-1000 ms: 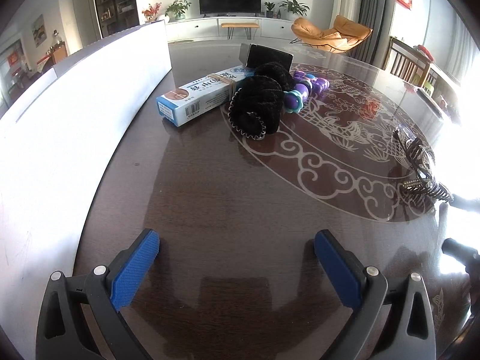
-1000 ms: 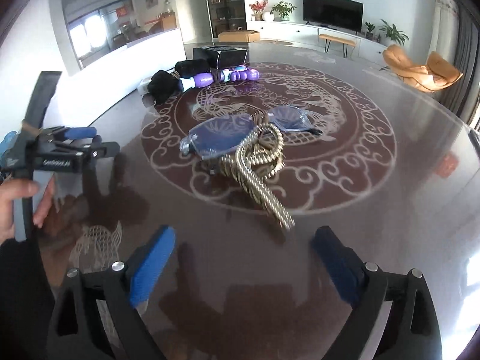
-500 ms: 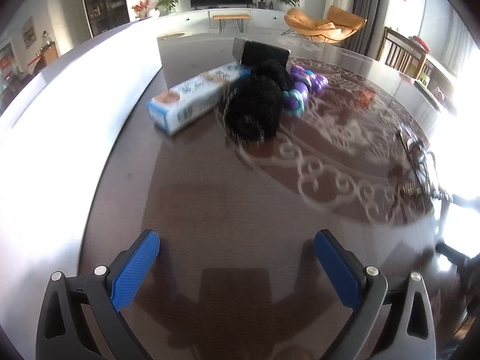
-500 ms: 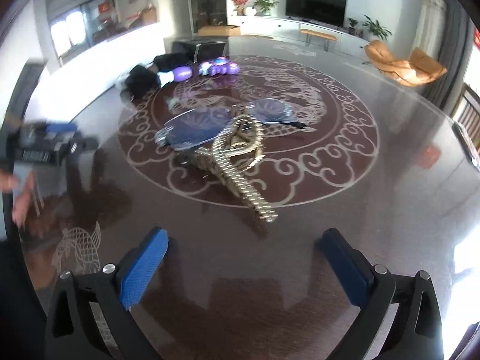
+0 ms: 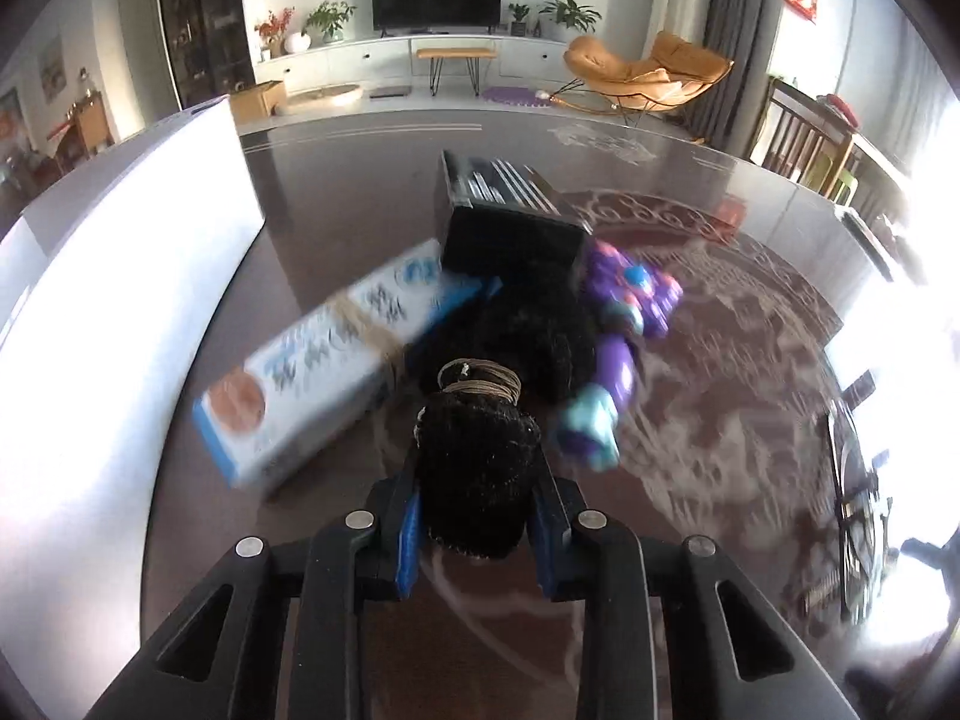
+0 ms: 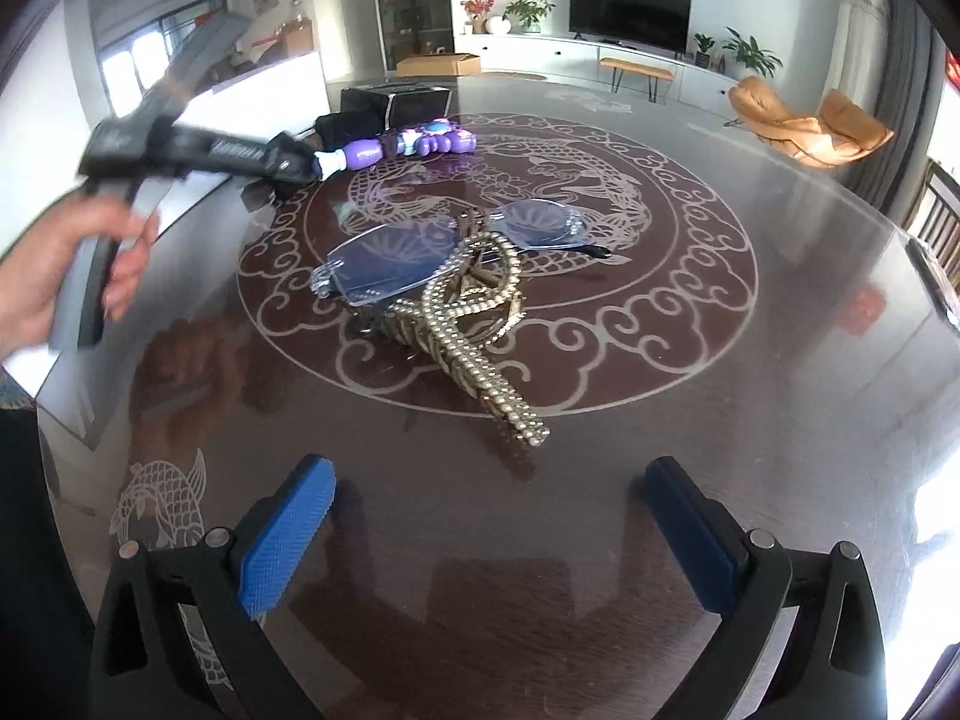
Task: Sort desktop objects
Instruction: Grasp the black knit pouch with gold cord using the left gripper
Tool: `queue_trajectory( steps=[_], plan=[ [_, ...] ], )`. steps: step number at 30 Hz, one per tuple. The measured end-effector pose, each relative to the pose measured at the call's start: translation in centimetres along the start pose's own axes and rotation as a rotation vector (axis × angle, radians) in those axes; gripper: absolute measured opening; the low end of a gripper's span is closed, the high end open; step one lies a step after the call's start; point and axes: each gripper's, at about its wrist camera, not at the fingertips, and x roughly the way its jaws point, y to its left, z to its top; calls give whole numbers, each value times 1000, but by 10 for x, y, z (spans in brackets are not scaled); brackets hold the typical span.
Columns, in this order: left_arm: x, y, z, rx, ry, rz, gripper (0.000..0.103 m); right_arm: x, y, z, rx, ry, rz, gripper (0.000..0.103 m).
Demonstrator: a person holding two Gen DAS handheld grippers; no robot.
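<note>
Risk lies ahead of the left gripper [image 5: 477,501], clamped on a black scrunchie [image 5: 477,483]: tangled fuzz could drag its neighbours, while the right gripper [image 6: 480,525] gapes wide.

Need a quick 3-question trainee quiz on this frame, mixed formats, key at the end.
1. True or false: the left gripper is shut on the black fuzzy hair tie.
2. Multiple choice: in the right wrist view, what lies across the glasses on the table? A) the gold beaded hair clip B) a pen C) a phone
3. Fill in: the right gripper is ____, with nothing between its pads.

Key: 1 true; 2 A; 3 open
</note>
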Motion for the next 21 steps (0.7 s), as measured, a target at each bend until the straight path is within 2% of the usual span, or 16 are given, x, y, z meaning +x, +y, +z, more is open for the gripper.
queue_trajectory(
  steps=[3, 7, 9, 11, 12, 13, 15, 18, 19, 20, 21],
  plan=[
    [-28, -2, -35, -17, -9, -3, 29, -1, -3, 0, 14, -3, -1, 103],
    [-58, 1, -82, -41, 24, -28, 30, -3, -3, 0, 19, -10, -3, 103],
    [-68, 3, -96, -47, 37, -21, 43, -2, -2, 0, 13, -4, -7, 103],
    [-70, 5, -96, -34, 34, -13, 84, -1, 0, 0, 2, 4, -17, 103],
    [-70, 6, -93, -26, 17, 2, 90, -1, 0, 1, 0, 4, -21, 103],
    [-72, 6, -88, -17, -20, 28, 90, 0, 1, 1, -2, 6, -26, 103],
    [-70, 8, -73, -9, -49, 29, 90, -1, 1, 1, -1, 5, -33, 103],
    [-48, 7, -64, 16, 3, -15, 88, -3, -1, 0, 7, -4, -34, 103],
    [-44, 6, -65, 29, -3, -6, 75, -4, -2, 0, 11, -9, -32, 103],
    [-43, 6, -68, 31, -16, 2, 55, -5, -3, -1, 14, -14, -29, 103],
    [-41, 10, -71, 8, -19, 11, 46, -6, -4, -1, 16, -19, -28, 103]
  ],
)
